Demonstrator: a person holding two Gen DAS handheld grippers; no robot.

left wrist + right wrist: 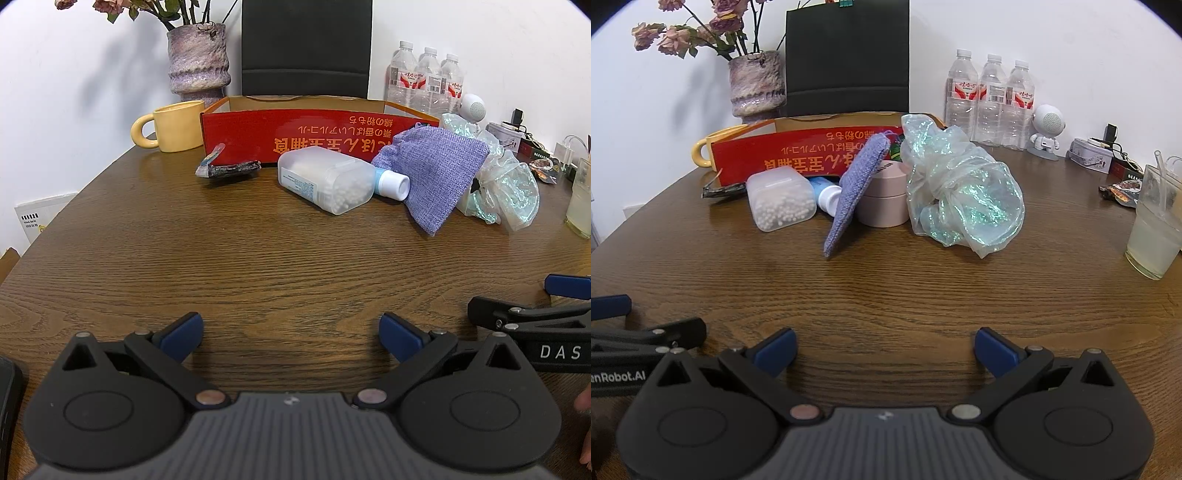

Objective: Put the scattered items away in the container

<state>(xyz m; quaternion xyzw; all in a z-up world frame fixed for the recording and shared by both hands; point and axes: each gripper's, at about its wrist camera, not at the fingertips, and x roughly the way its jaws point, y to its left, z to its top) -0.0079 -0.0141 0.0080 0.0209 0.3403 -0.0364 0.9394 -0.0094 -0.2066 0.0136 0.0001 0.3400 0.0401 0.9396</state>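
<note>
The red cardboard box (291, 129) stands open at the far side of the desk (258, 258), in front of a black chair. Five scattered items lie just before its front wall: one clear cotton-swab case (325, 179), one small blue tube with a white cap (392, 183) touching it, one purple fabric pouch (436, 173), one pink round jar (884, 199) behind the pouch, and one iridescent plastic bag (960, 192). One dark flat wrapper (231, 169) lies to the left.

The left tongs (291, 334) and right tongs (884, 349) both hang near the desk edge, jaws spread wide, holding nothing.

Likely hazards: the pouch leans on the jar and may slide when either is lifted; the bag offers no firm grip; the swab case may roll the tube. Three water bottles (990, 103) and one drinking glass (1154, 229) stand clear.
</note>
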